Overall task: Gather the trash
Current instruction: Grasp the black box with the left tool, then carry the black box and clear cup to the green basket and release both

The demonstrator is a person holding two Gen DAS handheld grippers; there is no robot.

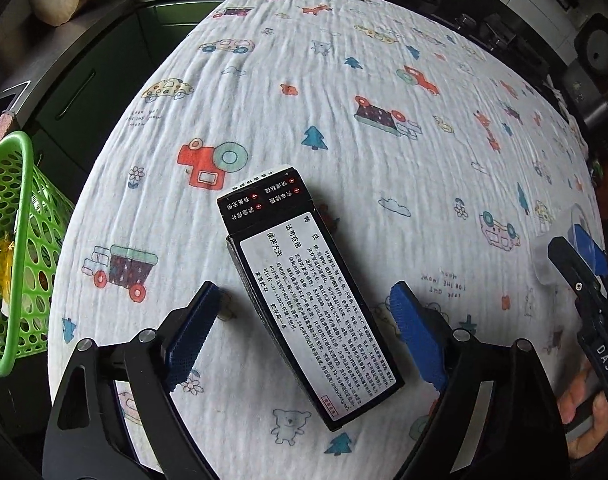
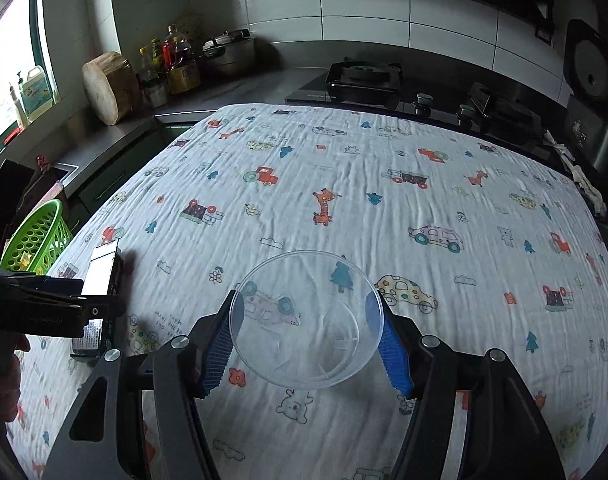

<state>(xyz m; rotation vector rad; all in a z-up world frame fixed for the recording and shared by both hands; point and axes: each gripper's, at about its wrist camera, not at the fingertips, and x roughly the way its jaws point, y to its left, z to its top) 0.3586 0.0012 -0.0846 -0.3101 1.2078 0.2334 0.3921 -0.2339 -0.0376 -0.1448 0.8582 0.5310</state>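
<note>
A black box with a white printed label lies flat on the patterned cloth. My left gripper is open, its blue pads on either side of the box, apart from it. The box also shows in the right wrist view, under the left gripper. My right gripper is shut on a clear plastic cup, pads pressed on its rim at both sides. The right gripper with the cup also shows at the right edge of the left wrist view.
A green perforated basket with a yellow wrapper inside stands off the table's left edge; it also shows in the right wrist view. A gas stove, bottles and a wooden block stand on the counter behind.
</note>
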